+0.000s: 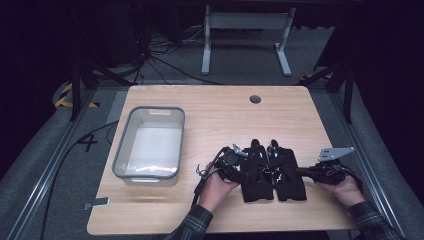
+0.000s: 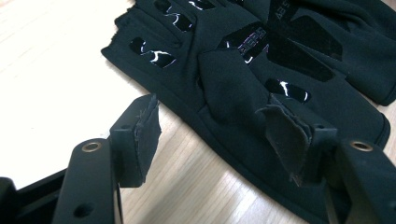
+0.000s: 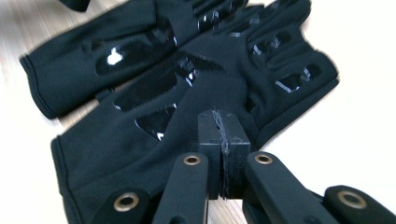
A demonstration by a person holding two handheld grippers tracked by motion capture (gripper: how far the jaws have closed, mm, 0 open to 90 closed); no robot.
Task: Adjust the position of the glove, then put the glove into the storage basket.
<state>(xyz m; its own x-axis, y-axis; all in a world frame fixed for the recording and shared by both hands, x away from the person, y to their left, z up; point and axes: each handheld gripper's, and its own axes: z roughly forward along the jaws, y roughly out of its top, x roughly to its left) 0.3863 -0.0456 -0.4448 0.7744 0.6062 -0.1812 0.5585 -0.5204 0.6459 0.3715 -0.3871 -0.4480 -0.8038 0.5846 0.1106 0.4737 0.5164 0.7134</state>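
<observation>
Right tongs (image 3: 219, 140) pressed shut, pads together over the near glove's (image 3: 154, 135) edge; whether fabric is pinched, cannot tell. Left tongs (image 2: 219, 135) parted, nothing gripped, one pad over the other glove (image 2: 261, 93). Pair flat side by side on table (image 1: 210, 115), between both hands, cuffs toward the person. Grey bin (image 1: 150, 142) well off left; left hand (image 1: 215, 187) nearer it.

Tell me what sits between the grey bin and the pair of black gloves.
Just the left gripper in the person's hand; otherwise bare wooden table separates grey bin and gloves, per the high view.

Painted number 4 on the floor (image 1: 88, 143) left of the table, lettering on the gloves (image 2: 261, 35) too blurred to read
</observation>
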